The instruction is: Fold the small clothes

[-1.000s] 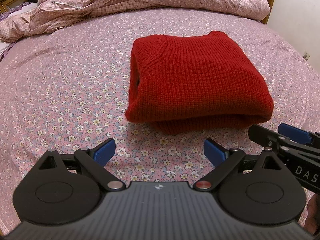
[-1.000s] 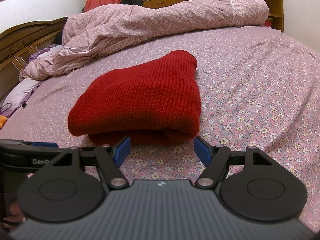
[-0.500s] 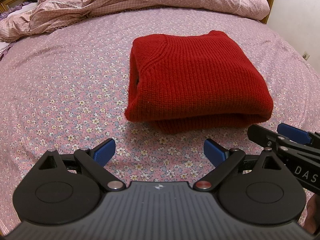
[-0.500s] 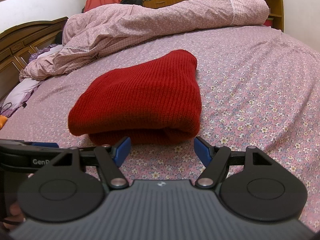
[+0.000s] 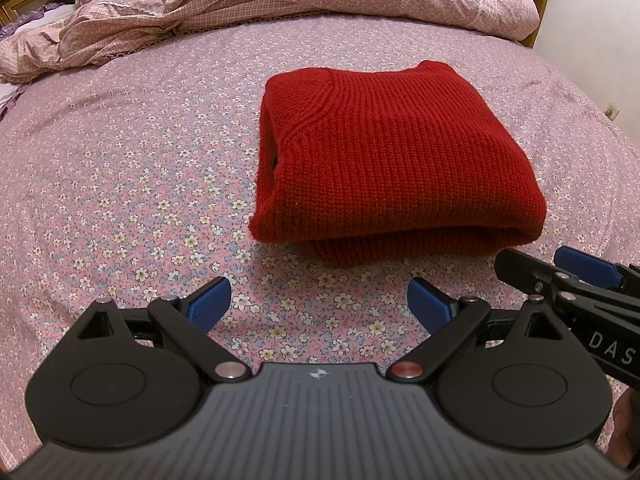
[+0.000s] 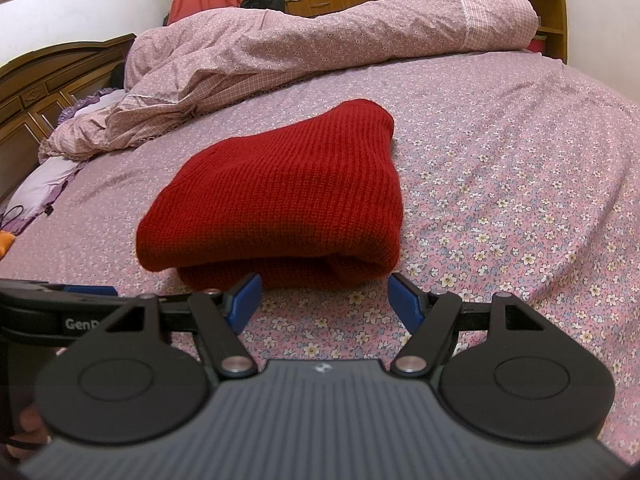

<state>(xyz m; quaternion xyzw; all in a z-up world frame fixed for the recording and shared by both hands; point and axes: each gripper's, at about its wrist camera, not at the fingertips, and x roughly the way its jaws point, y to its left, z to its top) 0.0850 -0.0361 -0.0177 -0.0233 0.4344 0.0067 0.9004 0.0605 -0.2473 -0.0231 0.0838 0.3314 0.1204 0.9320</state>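
While both claws hang short of the garment, neither is grasping anything: the left claw (image 5: 320,300) stands released with only floral bedsheet (image 5: 132,184) between its blue pads, and the right claw (image 6: 325,300) is likewise released, its pads just shy of the near fold.

The red knitted sweater (image 5: 384,160) lies folded into a compact bundle on the bed, apart from both tools. The fold appears finished, or close to it.

Risks noted:
- The lower layer bulges out beneath the top layer along the near edge. A claw advancing low could snag that lip and drag the layers apart.
- Thick knit is springy; a pinch on the top layer alone would likely peel the bundle open.
- The two claws sit close together at the near right corner and could collide if both advance.
- The soft mattress gives no firm backing for pressing.

Farther off, the bunched duvet (image 6: 320,40) lies well clear.
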